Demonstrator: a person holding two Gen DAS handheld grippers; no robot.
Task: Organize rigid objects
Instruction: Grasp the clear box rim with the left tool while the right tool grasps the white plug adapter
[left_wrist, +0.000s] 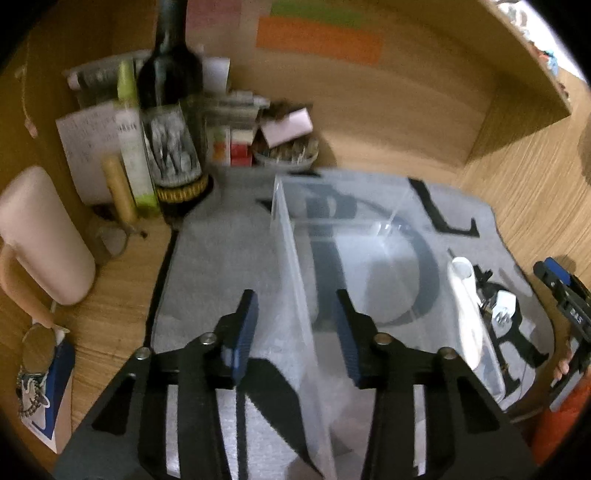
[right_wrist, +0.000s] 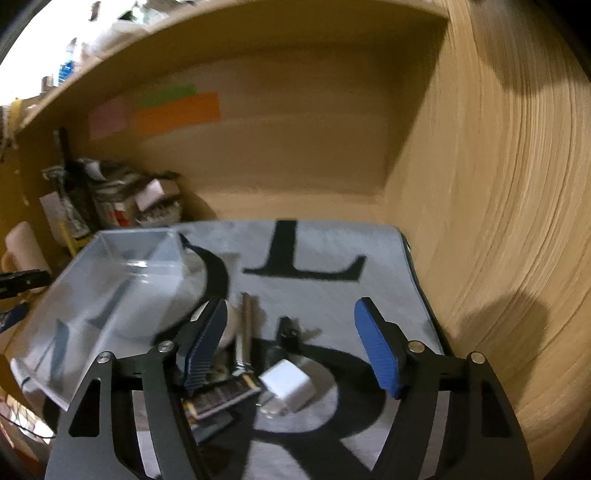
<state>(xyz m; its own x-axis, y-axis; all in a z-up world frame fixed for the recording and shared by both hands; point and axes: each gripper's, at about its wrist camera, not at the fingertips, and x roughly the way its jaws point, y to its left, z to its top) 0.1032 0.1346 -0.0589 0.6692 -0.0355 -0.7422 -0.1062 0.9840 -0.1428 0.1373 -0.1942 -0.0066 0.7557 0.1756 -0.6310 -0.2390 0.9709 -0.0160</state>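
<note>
- Wooden alcove (right_wrist: 332, 166) walls close in a grey mat (right_wrist: 325, 240) printed with big black letters; clutter, with a dark bottle (left_wrist: 168, 74) among it, fills the far left corner.
- Clear bin (left_wrist: 332, 240) sits on the mat's left-centre, its near wall running between the fingers of the left gripper (left_wrist: 297, 332) in that wrist's view. Jaws stand spread, one finger to each side of the wall, neither visibly touching it; blur leaves contact uncertain.
- Small rigid items lie loose on the mat just right of the bin: a white charger (right_wrist: 286, 384), a flat dark card-like piece (right_wrist: 221, 398), a metal rod (right_wrist: 243, 332) and a small black part (right_wrist: 290, 334).
- Right gripper (right_wrist: 291, 343) hovers directly over that cluster, jaws wide apart and holding nothing; the charger lies below and between them, slightly toward the camera.
- Rod's long axis runs away from the camera, roughly in line with the right fingers, so a pinch across its width looks feasible as things stand.
- Right hand is plainly the nearer one to the loose items; the bin lies to its left, so the likely carry is a short move leftward over the bin's right wall.
- Left hand appears placed to steady the bin, should its jaws close on the wall.
</note>
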